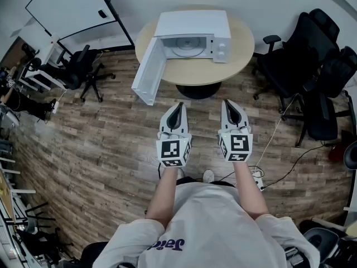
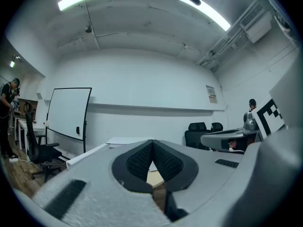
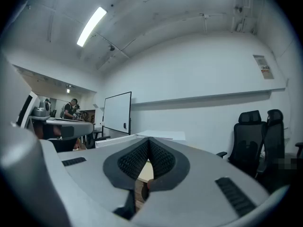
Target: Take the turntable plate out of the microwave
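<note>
Inside one microwave point(image 1: 193, 22) (door point(image 1: 149, 73) open), one turntable plate point(image 1: 186, 47)

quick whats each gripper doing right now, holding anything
left gripper: closed, holding nothing
right gripper: closed, holding nothing

My head cam sits high, facing steeply down; microwave point(image 1: 192, 35) on far table point(image 1: 223, 71) is well apart. Cams on left gripper point(image 1: 178, 106) & right gripper point(image 1: 230, 105) look level, low, fwd. Both share far wall point(image 2: 156, 84) w/ whiteboard point(image 2: 68, 112).
</note>
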`<state>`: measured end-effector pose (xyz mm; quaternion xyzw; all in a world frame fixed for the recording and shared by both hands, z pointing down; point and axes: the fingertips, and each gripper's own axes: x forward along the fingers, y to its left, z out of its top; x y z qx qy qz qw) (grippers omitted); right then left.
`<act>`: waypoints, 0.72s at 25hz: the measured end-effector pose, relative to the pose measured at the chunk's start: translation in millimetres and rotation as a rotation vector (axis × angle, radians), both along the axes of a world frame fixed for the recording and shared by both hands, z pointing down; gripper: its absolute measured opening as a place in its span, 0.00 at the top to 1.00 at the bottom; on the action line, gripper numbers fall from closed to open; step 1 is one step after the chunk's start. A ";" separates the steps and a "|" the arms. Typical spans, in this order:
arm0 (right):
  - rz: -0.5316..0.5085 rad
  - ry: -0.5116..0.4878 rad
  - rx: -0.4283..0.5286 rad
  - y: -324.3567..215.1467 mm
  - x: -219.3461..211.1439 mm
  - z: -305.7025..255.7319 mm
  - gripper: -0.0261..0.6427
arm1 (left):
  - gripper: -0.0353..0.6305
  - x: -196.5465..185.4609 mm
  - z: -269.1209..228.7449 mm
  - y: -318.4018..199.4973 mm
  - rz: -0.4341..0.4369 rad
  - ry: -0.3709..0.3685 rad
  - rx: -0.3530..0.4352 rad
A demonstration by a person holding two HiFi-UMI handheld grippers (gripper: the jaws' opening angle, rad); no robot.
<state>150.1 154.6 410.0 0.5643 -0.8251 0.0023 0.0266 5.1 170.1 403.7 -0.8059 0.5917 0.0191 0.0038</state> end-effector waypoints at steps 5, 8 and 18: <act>0.024 -0.013 0.015 5.0 25.7 3.0 0.94 | 0.93 3.2 3.9 8.8 -0.042 -0.025 0.009; -0.014 -0.017 0.029 7.0 30.1 4.1 0.94 | 0.93 -3.2 9.0 10.1 -0.071 -0.016 -0.017; -0.005 -0.026 0.027 -15.9 22.0 0.6 0.94 | 0.93 -8.4 8.4 -12.1 -0.070 -0.020 -0.014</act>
